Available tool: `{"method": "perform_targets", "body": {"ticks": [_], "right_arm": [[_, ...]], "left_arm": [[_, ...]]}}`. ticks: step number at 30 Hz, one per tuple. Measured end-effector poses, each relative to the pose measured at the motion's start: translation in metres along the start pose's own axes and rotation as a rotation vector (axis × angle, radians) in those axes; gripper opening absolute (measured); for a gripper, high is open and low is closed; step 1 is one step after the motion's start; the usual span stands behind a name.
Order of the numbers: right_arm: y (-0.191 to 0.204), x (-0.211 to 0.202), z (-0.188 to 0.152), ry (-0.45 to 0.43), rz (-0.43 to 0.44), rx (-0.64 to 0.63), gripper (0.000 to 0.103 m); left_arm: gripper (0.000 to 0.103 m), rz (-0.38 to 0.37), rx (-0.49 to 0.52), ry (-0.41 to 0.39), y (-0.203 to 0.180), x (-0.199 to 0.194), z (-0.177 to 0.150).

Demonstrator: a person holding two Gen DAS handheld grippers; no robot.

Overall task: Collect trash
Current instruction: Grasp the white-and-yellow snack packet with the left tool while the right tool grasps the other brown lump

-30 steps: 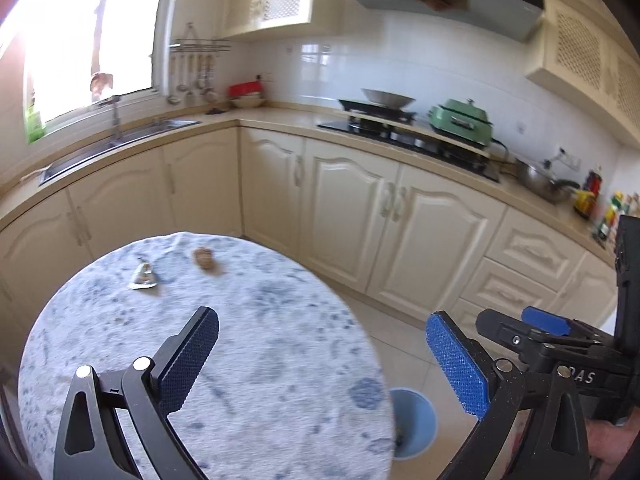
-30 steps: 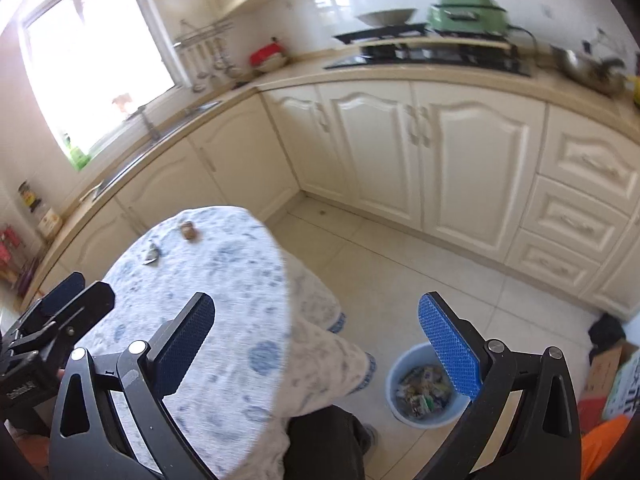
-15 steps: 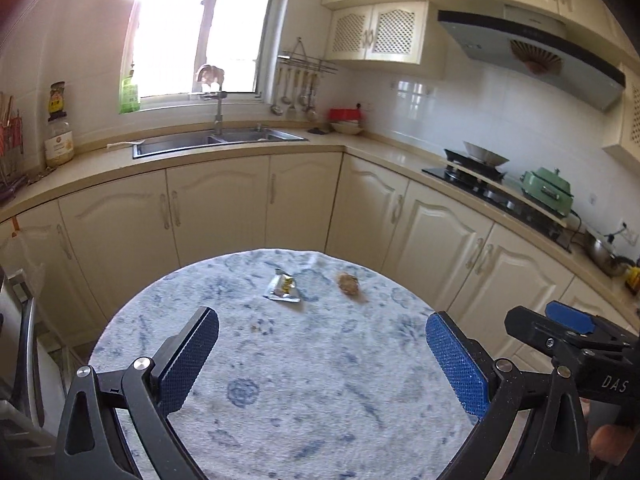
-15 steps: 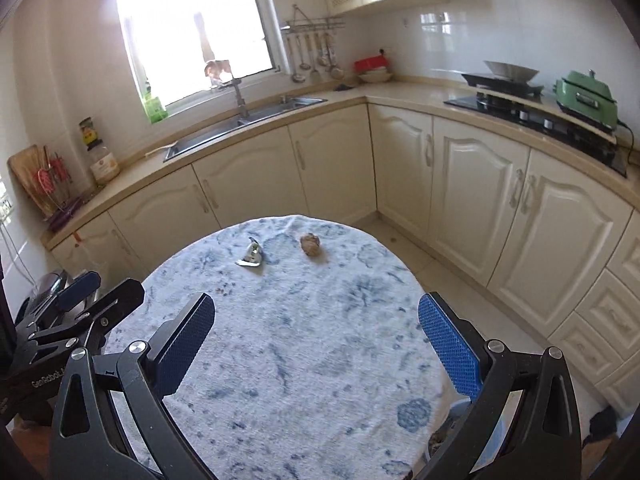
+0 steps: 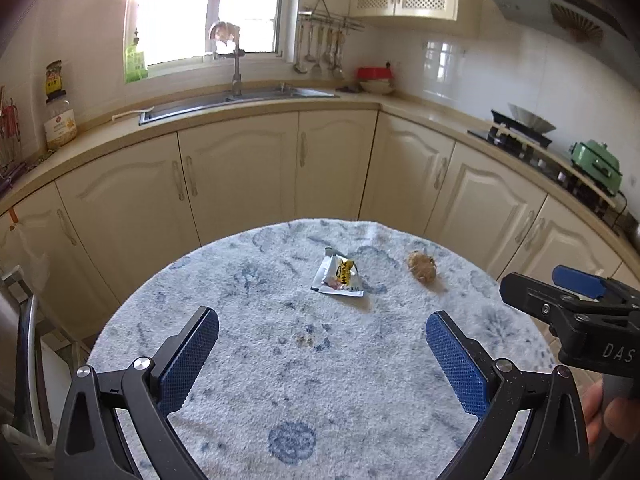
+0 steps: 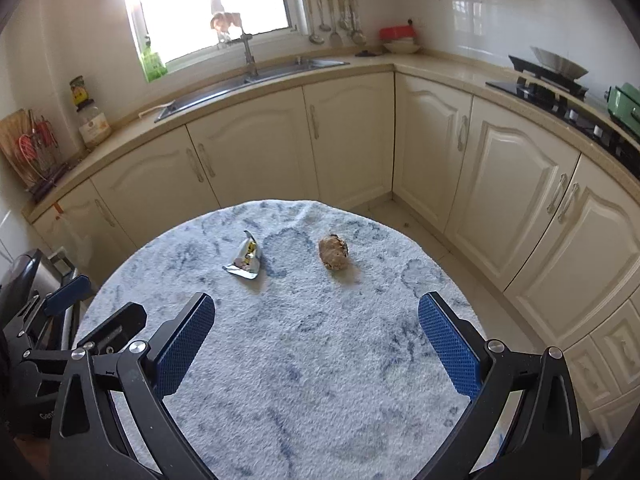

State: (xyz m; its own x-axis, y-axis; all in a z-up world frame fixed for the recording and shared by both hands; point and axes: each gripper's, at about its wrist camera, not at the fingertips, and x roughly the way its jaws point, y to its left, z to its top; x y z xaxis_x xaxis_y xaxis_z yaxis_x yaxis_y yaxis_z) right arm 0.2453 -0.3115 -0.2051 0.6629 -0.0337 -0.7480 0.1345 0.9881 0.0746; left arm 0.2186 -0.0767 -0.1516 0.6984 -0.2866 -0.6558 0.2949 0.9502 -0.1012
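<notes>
A torn silver and yellow snack wrapper lies on the far half of the round table, which wears a blue-patterned white cloth. To its right sits a crumpled brown paper ball. My left gripper hovers open over the near half of the table, empty, short of the wrapper. My right gripper is also open and empty, short of the brown ball. The right gripper's body shows at the right edge of the left wrist view.
Cream kitchen cabinets wrap around behind the table, with a sink under the window and a stove at right. A chair stands at the table's left. Tiled floor lies between table and cabinets.
Both views have swung left from the floor and the blue trash bin toward the table. The wrapper and brown ball now lie ahead of both open grippers and closer.
</notes>
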Motion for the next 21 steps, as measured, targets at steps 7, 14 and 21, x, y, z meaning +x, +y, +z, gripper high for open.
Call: {"method": "perform_targets", "body": {"ticks": [7,14,21], "right_arm": [[-0.022,0.093,0.013,0.097,-0.026,0.021,0.096],[-0.027,0.142,0.025,0.145,-0.002,0.015,0.08],[-0.015,0.164,0.03,0.179,0.006,-0.029,0.032]], "left_arm": [[0.102,-0.028,0.008,0.124,-0.007,0.124,0.031],[0.096,-0.012,0.022,0.203,-0.008,0.197,0.053],[0.045,-0.025,0.085,0.181,-0.015,0.217,0.069]]}}
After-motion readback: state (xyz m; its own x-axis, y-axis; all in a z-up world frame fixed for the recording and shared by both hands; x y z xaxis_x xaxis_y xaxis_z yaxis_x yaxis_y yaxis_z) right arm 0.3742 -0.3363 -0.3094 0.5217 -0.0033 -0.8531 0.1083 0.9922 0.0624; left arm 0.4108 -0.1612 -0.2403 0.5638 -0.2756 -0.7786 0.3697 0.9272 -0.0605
